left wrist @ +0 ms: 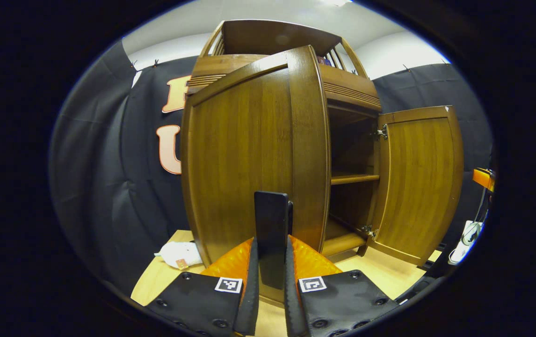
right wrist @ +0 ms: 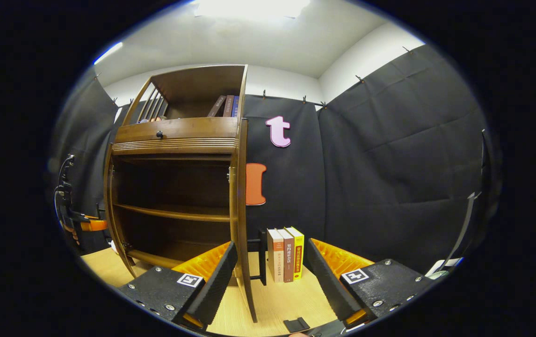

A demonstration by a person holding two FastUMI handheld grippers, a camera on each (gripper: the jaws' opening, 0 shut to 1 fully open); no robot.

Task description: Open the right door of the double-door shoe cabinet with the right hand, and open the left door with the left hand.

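- The cabinet point(right wrist: 174, 187) stands on a pale wood table point(right wrist: 277, 304), its back to the black cloth wall point(right wrist: 389, 164).
- The left door point(left wrist: 249, 159) is swung out, toward the left gripper view's camera; its dark upright handle point(left wrist: 271, 234) sits between the fingers of the left gripper point(left wrist: 271, 281).
- Those fingers point(left wrist: 249, 290) are drawn in close on the handle and appear to pinch it from both sides.
- The right door point(left wrist: 417, 182) stands wide open on its hinges point(left wrist: 382, 132), swung out to the cabinet's right side.
- In the right gripper view that door shows edge-on point(right wrist: 242, 210), with the right gripper point(right wrist: 268, 276) just in front of it.
- The right gripper's fingers point(right wrist: 216, 281) are spread wide with nothing between them; the door's edge rises just inside the one on the left, and I cannot tell whether it touches.
- Inside, a shelf point(right wrist: 174, 213) crosses the dark interior; it looks bare.
- Above the doors runs a drawer front with a small knob point(right wrist: 159, 135), and above that an open rack holds leaning books point(right wrist: 226, 106).
- Three more books point(right wrist: 286, 255) stand upright on the table beside the cabinet, against the cloth, with a black bookend point(right wrist: 261, 257) at their cabinet side.
- A white crumpled thing point(left wrist: 179, 255) lies on the table at the cabinet's other side, near the table's edge.
- A small black piece point(right wrist: 296, 324) lies at the table's near edge.
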